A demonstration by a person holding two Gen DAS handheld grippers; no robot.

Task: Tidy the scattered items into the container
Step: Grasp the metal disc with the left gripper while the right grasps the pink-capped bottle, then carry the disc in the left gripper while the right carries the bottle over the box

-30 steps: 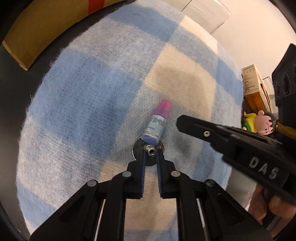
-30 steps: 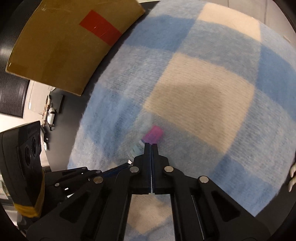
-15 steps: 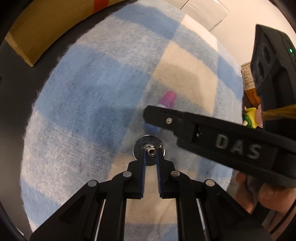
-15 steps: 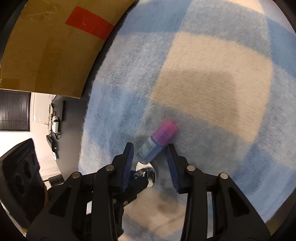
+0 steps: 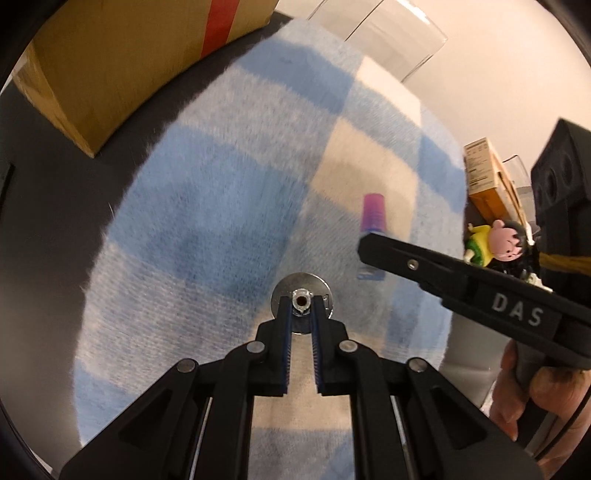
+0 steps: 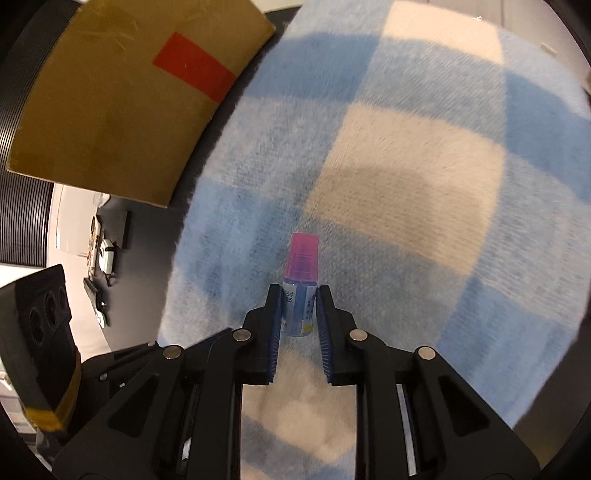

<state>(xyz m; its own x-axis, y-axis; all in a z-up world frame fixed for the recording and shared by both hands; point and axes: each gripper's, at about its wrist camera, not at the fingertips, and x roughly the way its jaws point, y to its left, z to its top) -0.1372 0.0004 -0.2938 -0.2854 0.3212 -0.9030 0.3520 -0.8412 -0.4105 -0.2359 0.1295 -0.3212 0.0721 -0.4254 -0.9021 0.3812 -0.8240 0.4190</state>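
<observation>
A small clear bottle with a pink cap (image 6: 303, 254) sits between the fingers of my right gripper (image 6: 298, 290). The jaws are closing and the pads press its labelled body. In the left wrist view the same bottle (image 5: 373, 214) shows cap up, behind the right gripper (image 5: 364, 247), above the blue and cream checked blanket (image 5: 221, 184). My left gripper (image 5: 301, 306) is shut on the stud of a small round metal disc (image 5: 319, 291), held just over the blanket to the left of the bottle. A clear plastic container (image 5: 391, 33) stands beyond the blanket's far edge.
A cardboard box with red tape (image 6: 122, 96) lies at the far left on the dark table. To the right of the blanket are a small toy figure (image 5: 495, 243) and an orange carton (image 5: 484, 170). A hand (image 5: 535, 402) holds the right gripper.
The right gripper opened, went around the bottle and closed on it; the bottle now points cap up. The left gripper, still holding the disc, has drifted left, away from the bottle.
</observation>
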